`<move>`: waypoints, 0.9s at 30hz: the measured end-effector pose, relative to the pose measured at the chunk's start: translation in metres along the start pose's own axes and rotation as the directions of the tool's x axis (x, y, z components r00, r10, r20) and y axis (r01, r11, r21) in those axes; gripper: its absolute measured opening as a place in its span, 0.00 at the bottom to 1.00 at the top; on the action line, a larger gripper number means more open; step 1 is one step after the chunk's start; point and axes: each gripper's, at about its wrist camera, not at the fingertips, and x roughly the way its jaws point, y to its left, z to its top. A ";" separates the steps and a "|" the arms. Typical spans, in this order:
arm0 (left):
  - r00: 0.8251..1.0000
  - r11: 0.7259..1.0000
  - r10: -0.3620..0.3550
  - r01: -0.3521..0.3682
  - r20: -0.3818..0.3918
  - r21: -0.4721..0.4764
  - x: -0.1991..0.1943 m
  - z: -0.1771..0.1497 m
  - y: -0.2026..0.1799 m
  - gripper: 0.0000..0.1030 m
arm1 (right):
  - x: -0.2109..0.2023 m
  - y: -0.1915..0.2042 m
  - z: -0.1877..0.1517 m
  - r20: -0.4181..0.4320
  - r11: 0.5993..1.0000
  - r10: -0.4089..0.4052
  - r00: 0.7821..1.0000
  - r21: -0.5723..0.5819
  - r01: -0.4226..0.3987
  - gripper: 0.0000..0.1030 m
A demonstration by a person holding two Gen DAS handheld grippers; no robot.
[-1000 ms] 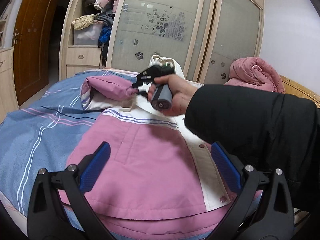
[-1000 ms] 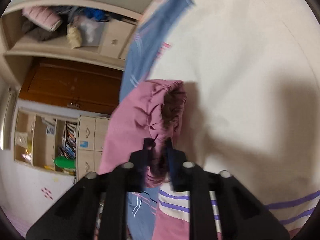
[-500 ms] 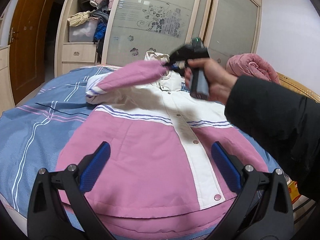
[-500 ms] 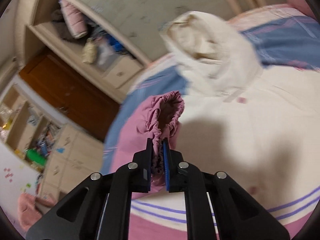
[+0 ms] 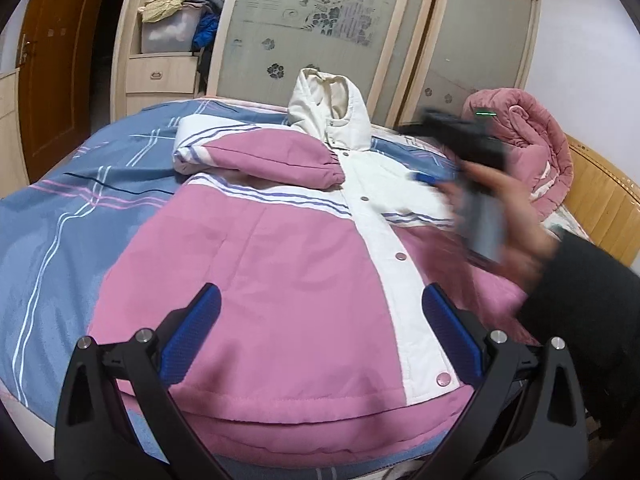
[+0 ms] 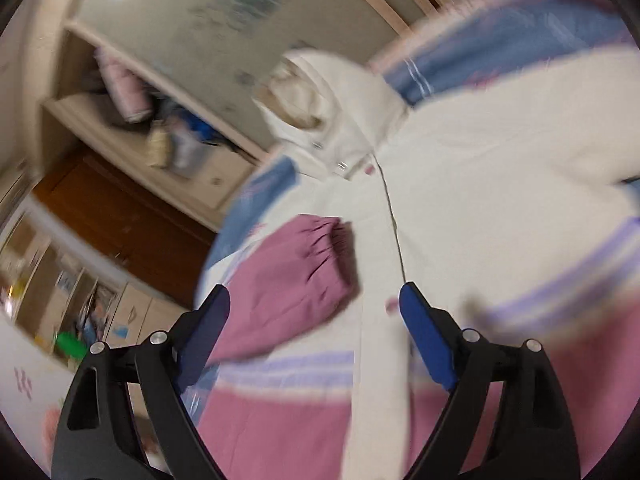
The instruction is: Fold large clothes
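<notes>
A pink and white hooded jacket (image 5: pixel 280 264) lies front-up on the bed, hood (image 5: pixel 328 116) at the far end. Its left sleeve (image 5: pixel 272 160) is folded across the chest, cuff near the white button placket. My left gripper (image 5: pixel 320 336) is open and empty above the jacket's hem. My right gripper (image 6: pixel 314 316) is open and empty just above the sleeve cuff (image 6: pixel 320 252); in the left wrist view it is a blurred shape (image 5: pixel 460 160) over the jacket's right shoulder.
The bed has a blue striped cover (image 5: pixel 72 208). A rolled pink quilt (image 5: pixel 528 136) lies at the far right by a wooden headboard (image 5: pixel 600 200). A wardrobe with frosted sliding doors (image 5: pixel 320 20) and open shelves stands behind the bed.
My right gripper carried the left sleeve across the chest, opened and let the cuff go, then drew back to the right. The sleeve now rests on the jacket. My left gripper stayed put.
</notes>
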 end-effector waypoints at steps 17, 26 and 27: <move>0.993 0.985 0.114 -0.119 0.042 0.124 0.003 -0.022 -0.035 0.98 | -0.283 0.014 -0.179 0.598 0.645 -0.334 0.728 -0.418 0.640 0.99; 0.980 0.973 0.174 -0.186 0.093 0.138 0.000 -0.027 -0.046 0.98 | -0.287 -0.008 -0.193 0.616 0.623 -0.322 0.719 -0.433 0.651 0.99; 0.979 0.972 0.179 -0.191 0.093 0.135 0.000 -0.027 -0.044 0.98 | -0.288 -0.008 -0.193 0.612 0.634 -0.320 0.723 -0.429 0.643 0.99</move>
